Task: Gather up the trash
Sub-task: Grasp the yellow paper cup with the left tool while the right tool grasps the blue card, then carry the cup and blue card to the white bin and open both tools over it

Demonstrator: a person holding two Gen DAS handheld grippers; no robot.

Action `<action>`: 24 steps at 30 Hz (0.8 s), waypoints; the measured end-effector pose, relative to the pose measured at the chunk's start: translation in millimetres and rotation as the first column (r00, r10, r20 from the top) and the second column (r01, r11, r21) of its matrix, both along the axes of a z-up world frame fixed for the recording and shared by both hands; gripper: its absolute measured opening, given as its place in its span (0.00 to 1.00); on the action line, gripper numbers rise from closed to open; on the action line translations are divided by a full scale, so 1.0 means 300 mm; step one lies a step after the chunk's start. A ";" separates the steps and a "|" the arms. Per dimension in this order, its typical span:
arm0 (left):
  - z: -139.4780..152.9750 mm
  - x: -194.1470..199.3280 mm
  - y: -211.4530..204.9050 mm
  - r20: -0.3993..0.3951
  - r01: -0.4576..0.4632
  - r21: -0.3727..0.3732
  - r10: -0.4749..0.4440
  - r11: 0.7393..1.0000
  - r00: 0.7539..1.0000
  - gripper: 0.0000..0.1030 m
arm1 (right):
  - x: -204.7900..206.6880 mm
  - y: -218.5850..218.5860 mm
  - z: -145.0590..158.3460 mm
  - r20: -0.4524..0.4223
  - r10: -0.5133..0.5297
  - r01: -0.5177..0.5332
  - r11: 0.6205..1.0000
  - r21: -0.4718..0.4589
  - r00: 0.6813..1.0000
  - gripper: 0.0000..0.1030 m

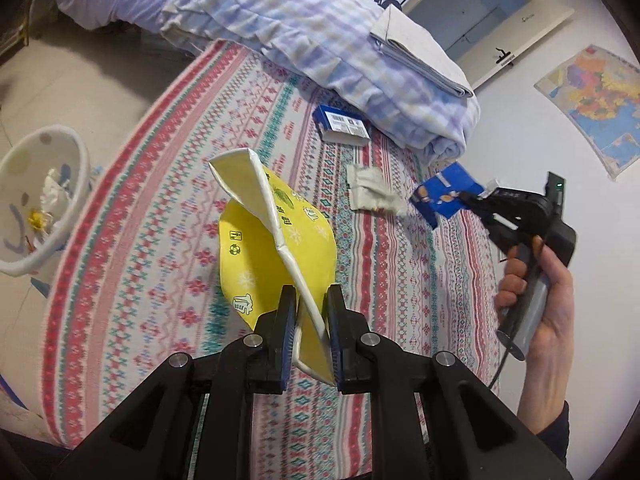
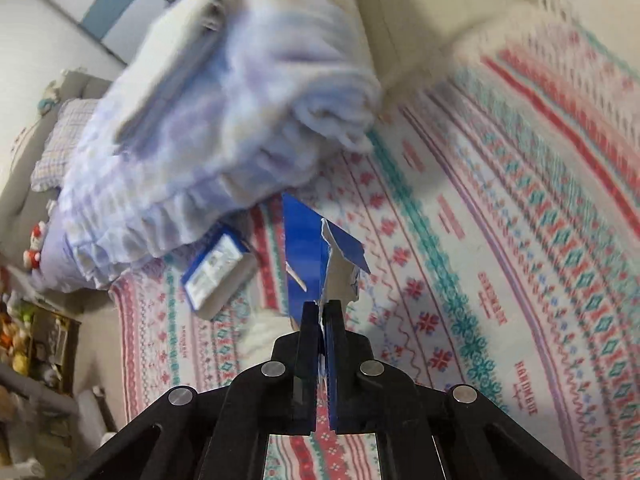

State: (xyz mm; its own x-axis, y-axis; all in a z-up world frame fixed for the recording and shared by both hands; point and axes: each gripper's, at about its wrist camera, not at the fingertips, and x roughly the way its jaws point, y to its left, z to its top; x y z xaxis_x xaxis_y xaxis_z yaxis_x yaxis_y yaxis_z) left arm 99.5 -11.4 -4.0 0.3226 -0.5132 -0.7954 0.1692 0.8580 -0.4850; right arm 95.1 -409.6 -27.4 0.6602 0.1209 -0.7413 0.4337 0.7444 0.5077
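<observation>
Left gripper (image 1: 310, 300): pressed onto yellow wrapper (image 1: 276, 248), held above patterned bedspread (image 1: 160, 200). Right gripper (image 2: 322, 312): pinched on torn blue wrapper (image 2: 308, 256). White bin (image 1: 44, 200) seen on floor beside bed.

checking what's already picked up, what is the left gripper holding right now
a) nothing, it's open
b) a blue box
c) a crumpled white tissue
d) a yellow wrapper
d: in the left wrist view the left gripper is shut on the yellow wrapper, held above the bed, while the right gripper pinches a blue wrapper.
</observation>
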 end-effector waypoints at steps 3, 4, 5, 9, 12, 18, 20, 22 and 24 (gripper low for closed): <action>0.014 0.001 0.048 0.009 -0.001 0.006 0.001 1.000 1.000 0.16 | -0.025 0.033 0.054 0.051 0.062 -0.061 0.998 -0.028 0.997 0.01; 0.021 0.004 0.072 0.012 -0.005 0.009 0.005 1.000 1.000 0.16 | -0.032 0.049 0.061 0.064 0.083 -0.082 0.996 -0.016 0.994 0.01; 0.024 0.006 0.088 0.016 -0.010 0.013 0.010 1.000 1.000 0.16 | -0.032 0.070 0.064 0.070 0.106 -0.105 0.994 -0.013 0.992 0.01; 0.039 0.019 0.192 0.037 -0.048 0.026 0.047 0.999 0.998 0.16 | -0.014 0.178 0.063 0.071 0.179 -0.178 0.984 -0.020 0.981 0.01; 0.034 0.036 0.297 0.041 -0.105 0.028 0.104 0.994 0.994 0.16 | -0.006 0.254 0.043 0.077 0.240 -0.244 0.969 0.039 0.968 0.02; 0.020 0.081 0.564 0.048 -0.269 0.004 0.269 0.963 0.962 0.16 | 0.015 0.449 0.033 0.092 0.388 -0.396 0.915 0.083 0.917 0.02; 0.008 0.097 0.654 0.033 -0.323 -0.009 0.323 0.946 0.946 0.16 | 0.024 0.513 0.021 0.084 0.428 -0.435 0.896 0.089 0.900 0.02; 0.002 0.107 0.713 0.043 -0.359 -0.004 0.359 0.933 0.932 0.16 | 0.031 0.559 0.009 0.072 0.454 -0.459 0.885 0.079 0.888 0.02; -0.009 0.111 0.739 0.045 -0.372 0.003 0.371 0.928 0.927 0.16 | 0.038 0.600 -0.008 0.062 0.477 -0.480 0.874 0.078 0.877 0.02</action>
State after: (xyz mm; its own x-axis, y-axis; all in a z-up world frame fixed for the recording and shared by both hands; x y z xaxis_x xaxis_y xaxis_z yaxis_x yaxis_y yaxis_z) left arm 132.8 210.4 -6.6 0.5226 -0.3412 -0.7813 -0.1423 0.8686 -0.4746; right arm 106.6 -229.7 -29.9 0.5336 0.4934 -0.6869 0.0141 0.8069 0.5906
